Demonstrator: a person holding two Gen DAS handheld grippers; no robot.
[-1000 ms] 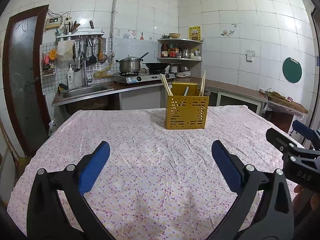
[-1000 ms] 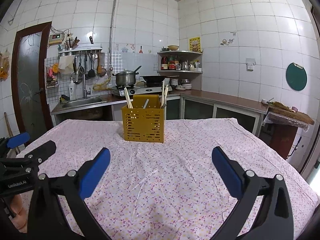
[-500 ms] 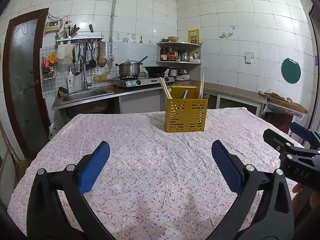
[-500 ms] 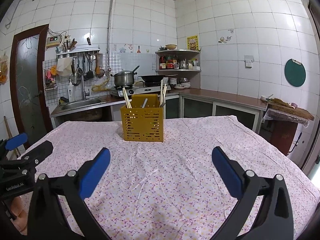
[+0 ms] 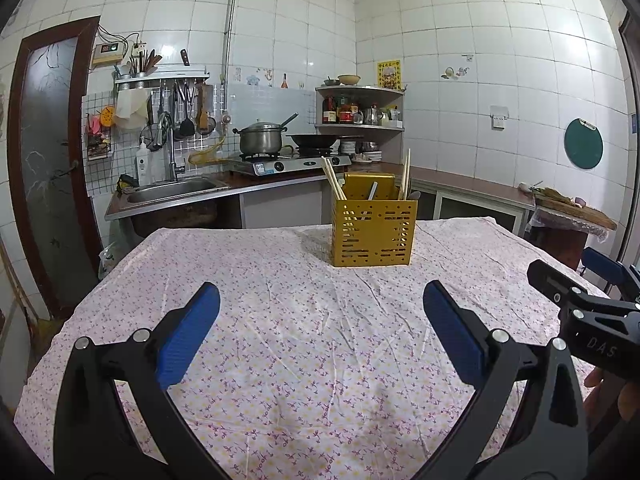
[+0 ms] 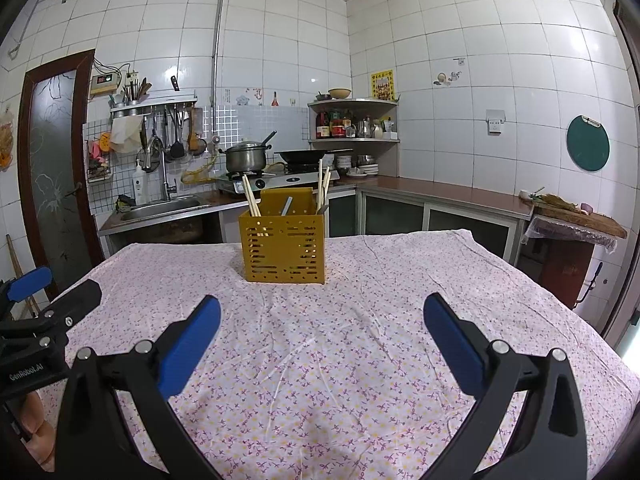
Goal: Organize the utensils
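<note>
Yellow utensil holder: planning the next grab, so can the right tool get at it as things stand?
Probably yes. The right tool is open and empty, and only bare tablecloth lies between it and the yellow utensil holder.

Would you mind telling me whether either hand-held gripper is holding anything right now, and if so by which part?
Nothing is held. The left hand-held gripper and the right hand-held gripper are both open above the tablecloth, well short of the yellow utensil holder.
</note>
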